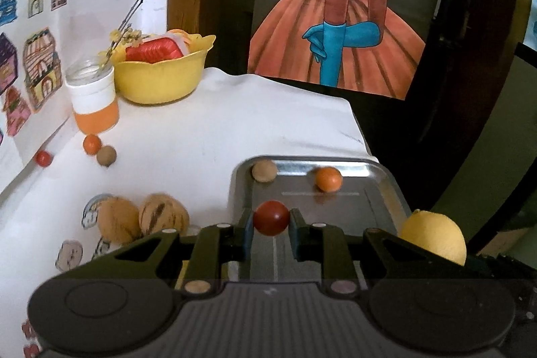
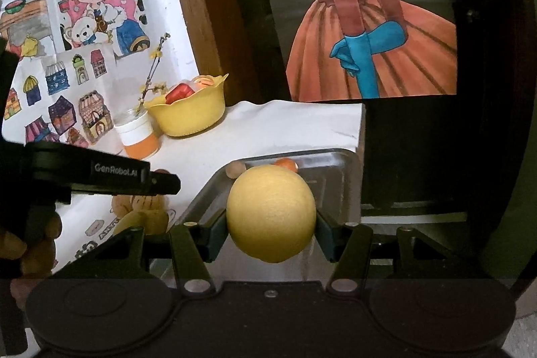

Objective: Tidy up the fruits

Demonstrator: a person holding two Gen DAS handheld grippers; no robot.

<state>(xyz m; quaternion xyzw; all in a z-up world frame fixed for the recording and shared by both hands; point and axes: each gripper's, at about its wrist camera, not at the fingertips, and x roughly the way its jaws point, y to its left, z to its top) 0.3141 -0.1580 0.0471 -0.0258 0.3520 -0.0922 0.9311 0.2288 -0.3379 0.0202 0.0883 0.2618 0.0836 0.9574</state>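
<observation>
While left jaws (image 1: 271, 220) pinch a red fruit (image 1: 271, 217), right jaws (image 2: 271, 228) clamp the lemon (image 2: 271, 213).

I see both wrist cams close over the counter (image 1: 268, 109), facing the wall; both share tray (image 1: 386, 187) and yellow bowl (image 2: 188, 119).

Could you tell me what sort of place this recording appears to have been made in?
Probably a home, perhaps a child's craft or play corner. Hand-coloured drawings are taped to the wall, a paper-covered table holds a yellow bowl and a jar with a flower sprig, and a metal tray collects small fruits.
</observation>
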